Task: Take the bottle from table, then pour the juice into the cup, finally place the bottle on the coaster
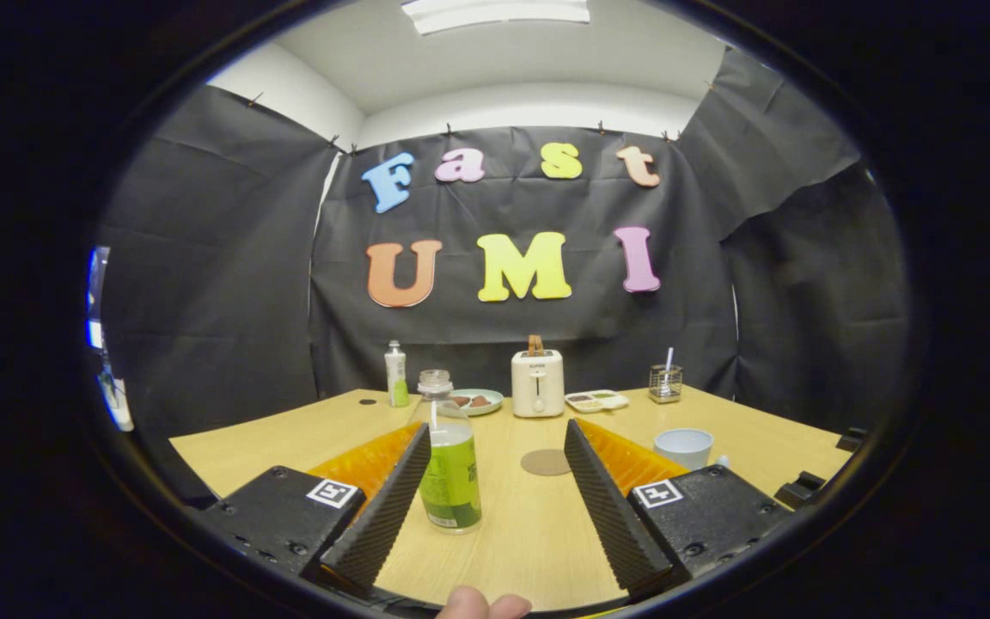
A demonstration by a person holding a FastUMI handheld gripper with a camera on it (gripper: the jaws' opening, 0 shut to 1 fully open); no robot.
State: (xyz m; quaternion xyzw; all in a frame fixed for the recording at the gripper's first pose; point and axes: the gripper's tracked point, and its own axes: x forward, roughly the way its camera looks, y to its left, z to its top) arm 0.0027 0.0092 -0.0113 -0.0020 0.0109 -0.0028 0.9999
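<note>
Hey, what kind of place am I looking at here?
Probably a staged kitchen-table setup inside a recording booth: black cloth walls enclose a wooden table set with a toaster, a juice bottle and a cup. The open gripper points at them.

Green-labelled clear bottle (449,464); pale cup (684,447); brown coaster (546,462).

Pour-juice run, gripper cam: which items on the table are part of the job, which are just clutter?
Job:
- juice bottle, uncapped, between the open fingers, close by the left one
- cup, beyond the right finger
- coaster, ahead between the fingers
- gripper, open

Clutter:
- toaster
- plate of food
- divided tray
- wire utensil holder
- second bottle at the back
</note>
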